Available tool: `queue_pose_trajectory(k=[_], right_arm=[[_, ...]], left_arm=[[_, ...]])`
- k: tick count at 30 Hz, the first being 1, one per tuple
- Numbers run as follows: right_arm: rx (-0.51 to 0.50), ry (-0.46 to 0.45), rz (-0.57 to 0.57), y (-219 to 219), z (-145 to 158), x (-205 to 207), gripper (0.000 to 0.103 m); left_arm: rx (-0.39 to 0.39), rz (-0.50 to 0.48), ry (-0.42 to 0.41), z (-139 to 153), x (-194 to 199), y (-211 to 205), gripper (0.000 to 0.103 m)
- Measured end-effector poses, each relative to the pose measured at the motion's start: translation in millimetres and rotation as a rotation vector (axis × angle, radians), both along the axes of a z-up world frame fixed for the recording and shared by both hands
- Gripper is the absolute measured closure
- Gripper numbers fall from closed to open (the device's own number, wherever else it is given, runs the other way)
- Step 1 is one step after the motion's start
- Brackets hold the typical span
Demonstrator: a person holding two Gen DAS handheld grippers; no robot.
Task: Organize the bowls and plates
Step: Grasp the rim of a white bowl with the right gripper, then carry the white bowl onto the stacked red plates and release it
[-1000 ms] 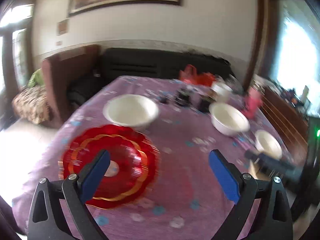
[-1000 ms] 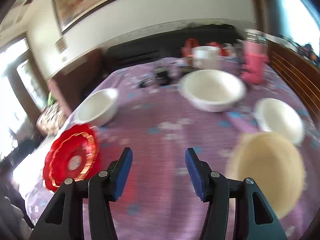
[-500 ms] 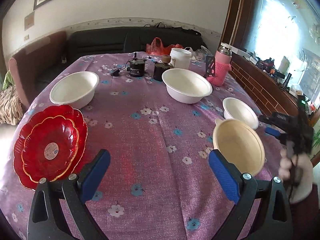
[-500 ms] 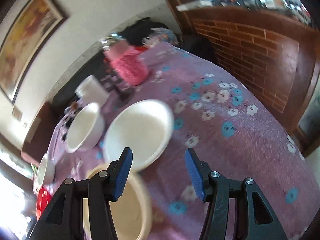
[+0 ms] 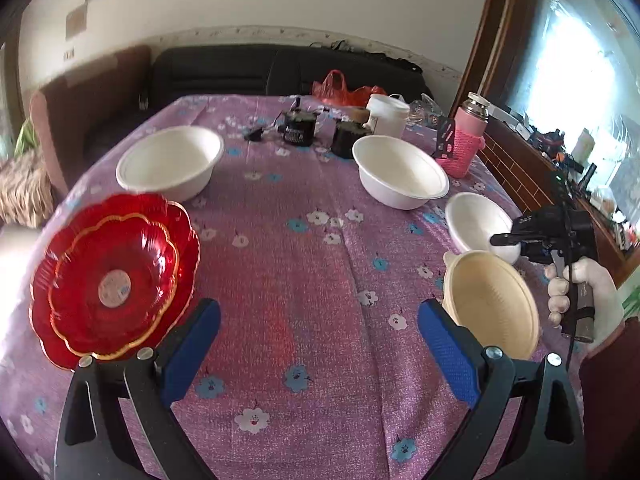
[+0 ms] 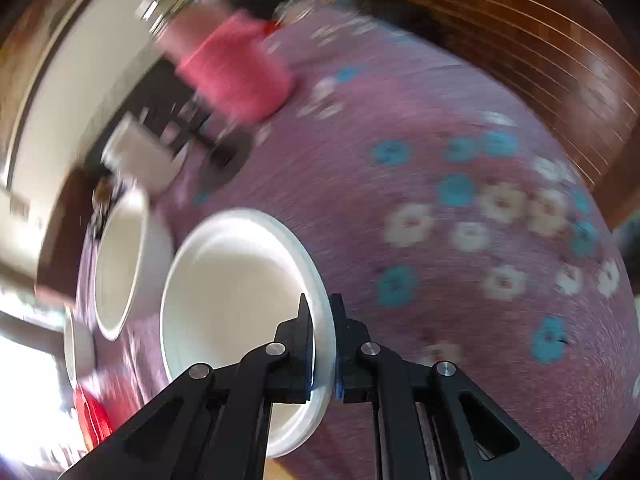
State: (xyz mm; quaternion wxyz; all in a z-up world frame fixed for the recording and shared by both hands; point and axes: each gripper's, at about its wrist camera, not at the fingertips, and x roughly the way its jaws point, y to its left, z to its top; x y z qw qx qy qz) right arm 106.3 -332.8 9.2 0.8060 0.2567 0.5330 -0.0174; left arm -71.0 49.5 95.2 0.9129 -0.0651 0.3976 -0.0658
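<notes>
Two stacked red plates (image 5: 112, 280) lie at the table's left. A white bowl (image 5: 170, 164) sits behind them and a second white bowl (image 5: 400, 176) stands at the centre right. A beige bowl (image 5: 490, 304) rests near the right edge. My left gripper (image 5: 318, 312) hovers open over bare cloth with nothing between its fingers. My right gripper (image 6: 321, 304) is closing, and its pads pinch the rim of the small white bowl (image 6: 232, 288). In the left wrist view the right gripper (image 5: 504, 238), held by a gloved hand (image 5: 588, 292), reaches onto that small white bowl (image 5: 476, 220).
A purple flowered cloth (image 5: 320, 264) covers the table. At the far end stand a pink-sleeved flask (image 5: 466, 140), a white tub (image 5: 386, 114), two dark jars (image 5: 298, 128) and a red bag (image 5: 344, 90). A dark sofa lies behind; a brick ledge runs along the right.
The right gripper swung to the table's right side, dropped over the small white bowl, and its jaws went from open to clamped on the rim. The left gripper shifted slightly, staying open.
</notes>
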Motion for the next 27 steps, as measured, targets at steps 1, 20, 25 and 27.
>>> queue_pose_trajectory(k=[1, 20, 25, 27], right_arm=[[-0.026, 0.013, 0.024, 8.3, 2.2, 5.3, 0.095], [0.028, 0.122, 0.566, 173.6, -0.5, 14.0, 0.093], [-0.023, 0.078, 0.561, 179.0, 9.3, 7.5, 0.093], [-0.035, 0.060, 0.561, 180.2, 13.1, 4.3, 0.093]], left_arm=[[-0.005, 0.002, 0.005, -1.8, 0.4, 1.2, 0.004], [-0.053, 0.051, 0.145, -35.9, 75.8, 13.6, 0.004], [-0.087, 0.052, 0.234, -58.0, 110.9, 9.6, 0.023], [-0.068, 0.041, 0.235, -59.8, 119.8, 4.7, 0.035]])
